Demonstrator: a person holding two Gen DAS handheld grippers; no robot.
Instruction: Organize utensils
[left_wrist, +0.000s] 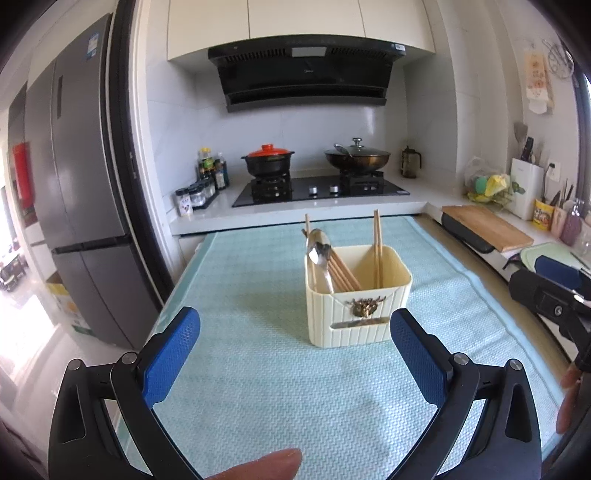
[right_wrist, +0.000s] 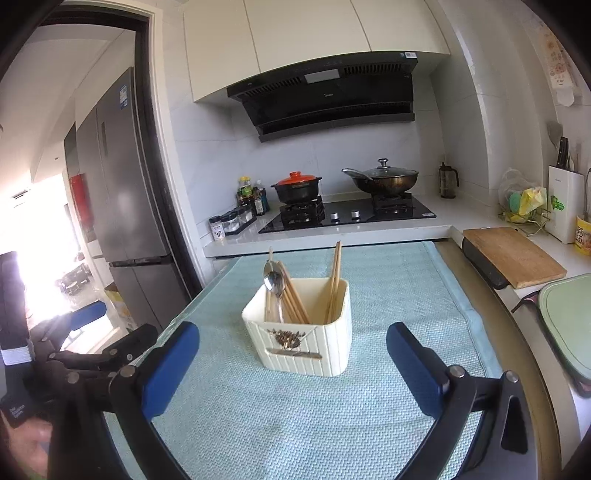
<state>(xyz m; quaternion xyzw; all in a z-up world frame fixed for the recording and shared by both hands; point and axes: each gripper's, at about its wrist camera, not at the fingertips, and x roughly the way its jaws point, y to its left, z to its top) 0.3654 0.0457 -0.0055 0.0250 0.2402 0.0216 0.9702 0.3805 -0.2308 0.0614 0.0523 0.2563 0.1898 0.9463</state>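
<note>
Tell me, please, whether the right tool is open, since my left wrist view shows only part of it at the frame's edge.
Observer: Yes, the right tool is open, with nothing gripped between its fingers.
Operator: Thank you. Is it lined up with the utensil holder?
Observer: Roughly. In the right wrist view the utensil holder sits about centred between the fingers, ahead of them on the teal cloth.
</note>
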